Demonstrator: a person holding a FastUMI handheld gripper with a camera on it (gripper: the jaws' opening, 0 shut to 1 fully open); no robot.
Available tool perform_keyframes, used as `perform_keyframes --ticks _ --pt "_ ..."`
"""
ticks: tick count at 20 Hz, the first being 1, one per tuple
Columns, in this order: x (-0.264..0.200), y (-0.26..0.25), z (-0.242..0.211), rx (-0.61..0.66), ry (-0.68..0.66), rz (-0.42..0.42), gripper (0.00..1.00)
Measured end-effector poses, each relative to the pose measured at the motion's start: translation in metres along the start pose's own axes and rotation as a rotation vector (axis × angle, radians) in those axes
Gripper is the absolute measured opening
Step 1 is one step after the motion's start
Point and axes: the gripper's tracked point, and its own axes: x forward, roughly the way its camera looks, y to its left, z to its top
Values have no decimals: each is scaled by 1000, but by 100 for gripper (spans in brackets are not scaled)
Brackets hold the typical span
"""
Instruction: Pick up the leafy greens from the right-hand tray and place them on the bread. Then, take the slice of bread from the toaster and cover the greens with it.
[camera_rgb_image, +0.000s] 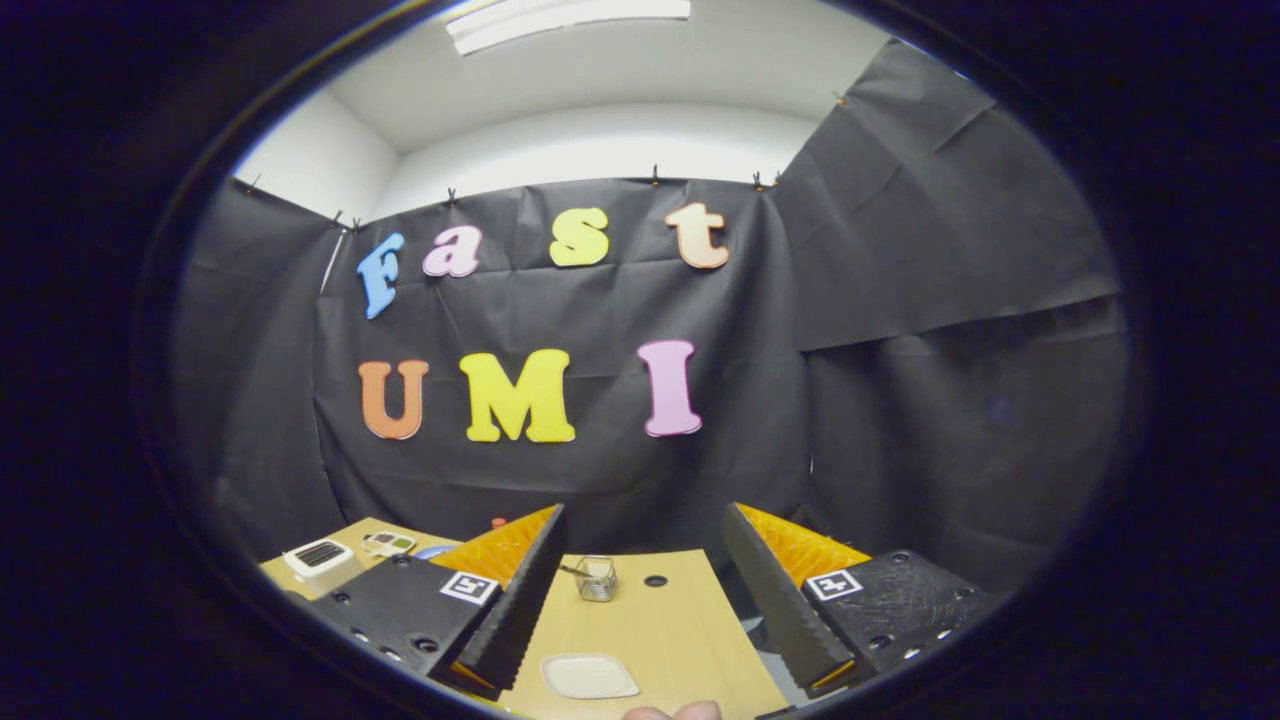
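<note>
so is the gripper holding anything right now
Nothing is held. The gripper is open, its fingers spread wide over the wooden table, with only bare tabletop between them.

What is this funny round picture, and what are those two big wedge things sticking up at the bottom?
The picture comes from a camera that rides on a hand-held grabbing tool, so it looks forward along the tool. The lens bends everything round, like a fish's eye. The two wedges are the fingers of the gripper. A person carries it; there is no robot arm. The fingers stand wide apart and hold nothing. Between them you see a wooden table. On it lies a pale flat tray, and farther off stands a small wire holder. Off to the side of the fingers is a white gadget with a dark grille, too small to name surely. At the very bottom, fingertips of a hand peek in.
</note>
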Motion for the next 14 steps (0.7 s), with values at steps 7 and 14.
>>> perform_keyframes --ticks 7,14 --pt "2 -15 5 13 -2 -35 96" --pt "6 4 7 16 4 -32 96"
